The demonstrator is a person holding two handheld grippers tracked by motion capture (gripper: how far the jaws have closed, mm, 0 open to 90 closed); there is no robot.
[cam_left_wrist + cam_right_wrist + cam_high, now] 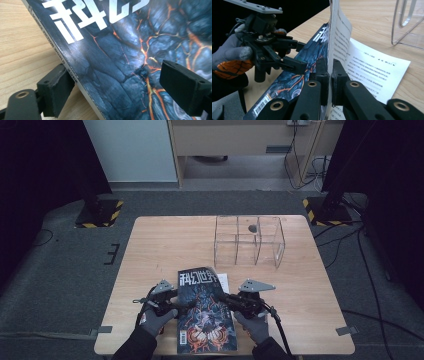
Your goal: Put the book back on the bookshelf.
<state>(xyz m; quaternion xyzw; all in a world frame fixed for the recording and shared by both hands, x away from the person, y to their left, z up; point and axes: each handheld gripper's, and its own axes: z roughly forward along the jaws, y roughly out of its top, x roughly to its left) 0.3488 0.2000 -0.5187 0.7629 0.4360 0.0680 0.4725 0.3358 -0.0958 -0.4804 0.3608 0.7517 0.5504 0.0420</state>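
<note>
The magazine point(206, 312) lies at the 6 o'clock edge of the table point(150, 250), between the two hands, its dark lava-patterned cover facing up and its title toward 12 o'clock. A clear plastic organizer point(249, 241) stands well apart from it, toward 1 o'clock.

The right gripper point(329, 75) has its jaws pinched shut on the front cover at the open edge. In the right gripper view the cover stands lifted almost upright between the pads, and a printed white page point(374, 72) lies bare on the table side, toward 3 o'clock of the jaws. In the high view a strip of that white page peeks out at the cover's 2 o'clock corner.

The left gripper point(120, 82) has its jaws wide apart around the spine side of the magazine. One pad point(56, 87) is just beside the spine, possibly touching it, and the other point(183, 86) hovers over the cover; nothing is clamped. My guess is that it is there to steady the book.

By my judgement the opening is begun but far from done: the cover's edge is caught and raised, yet it has not been swung over to lie flat. Left to do: carry the cover across toward 9 o'clock, let go, and clear the left jaws from its path
</note>
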